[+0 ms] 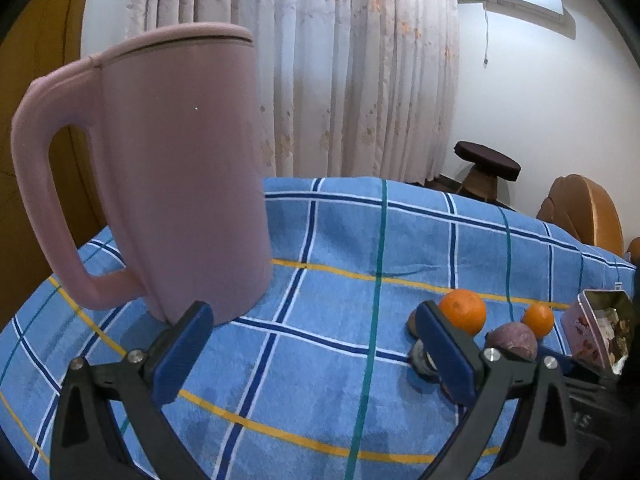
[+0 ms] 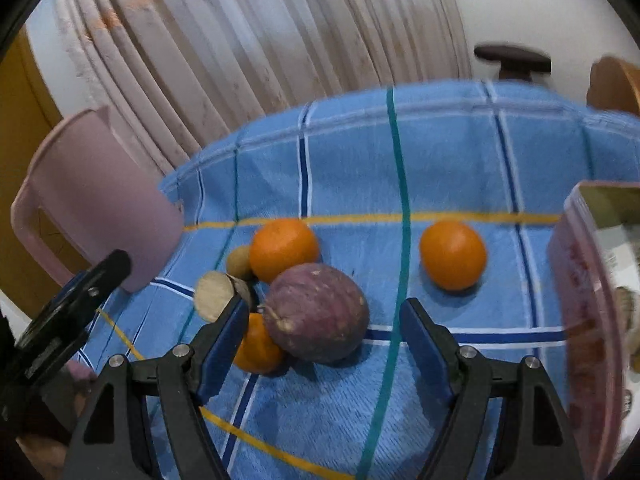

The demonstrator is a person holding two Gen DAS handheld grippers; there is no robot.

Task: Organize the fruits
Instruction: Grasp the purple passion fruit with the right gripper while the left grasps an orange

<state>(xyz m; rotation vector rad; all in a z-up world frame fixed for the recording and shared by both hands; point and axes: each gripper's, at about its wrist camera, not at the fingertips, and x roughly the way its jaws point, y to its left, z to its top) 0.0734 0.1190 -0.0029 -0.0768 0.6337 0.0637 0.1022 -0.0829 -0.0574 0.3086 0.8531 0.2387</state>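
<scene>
1. A blue checked tablecloth (image 2: 460, 152) is seen, with fruit clustered near its middle: a purple round fruit (image 2: 316, 318), three oranges, and small brown pieces.
2. The right gripper (image 2: 324, 344) is held with jaws wide apart and empty, the purple fruit between and just beyond the tips.
3. The left gripper (image 1: 316, 352) is likewise spread open, holding nothing, near a pink jug (image 1: 160, 176).
4. The purple fruit is judged firm, smooth and prone to rolling; a grasp across its widest part is advised.
5. A lone orange (image 2: 453, 255) lies apart; open cloth is left behind, and a pink tin (image 2: 592, 300) stands to the right.
</scene>
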